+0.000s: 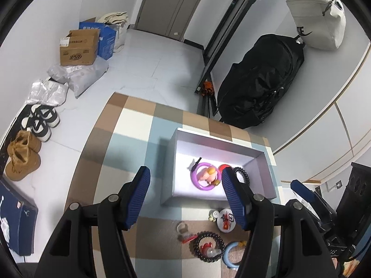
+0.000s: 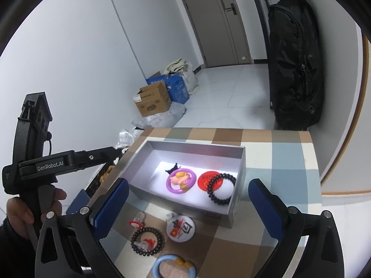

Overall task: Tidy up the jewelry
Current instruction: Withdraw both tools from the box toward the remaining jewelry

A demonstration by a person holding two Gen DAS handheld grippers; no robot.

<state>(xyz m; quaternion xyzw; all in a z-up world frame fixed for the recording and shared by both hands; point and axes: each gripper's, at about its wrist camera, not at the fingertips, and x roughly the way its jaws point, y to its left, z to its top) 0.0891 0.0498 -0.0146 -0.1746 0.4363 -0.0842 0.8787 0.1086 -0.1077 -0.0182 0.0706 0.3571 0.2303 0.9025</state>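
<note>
A home entryway: shoes (image 1: 34, 125) lined by the wall, cardboard boxes (image 1: 78, 47), a door (image 1: 176, 4) (tiled floor).

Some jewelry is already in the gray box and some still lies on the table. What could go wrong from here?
1. The blue ring lies near the table's front edge; a careless pass may push it off.
2. A red charm sits inside the black bead bracelet; both may lift together.
3. The gray box may slide if bumped.

"GenRobot.AI" in white on the left gripper's black handle (image 2: 49, 162). Red disc (image 2: 205, 180) in the grey box (image 2: 231, 217) carries red lettering, unreadable. Carton (image 2: 151, 103) and blue box (image 2: 178, 89) prints too small to read.
</note>
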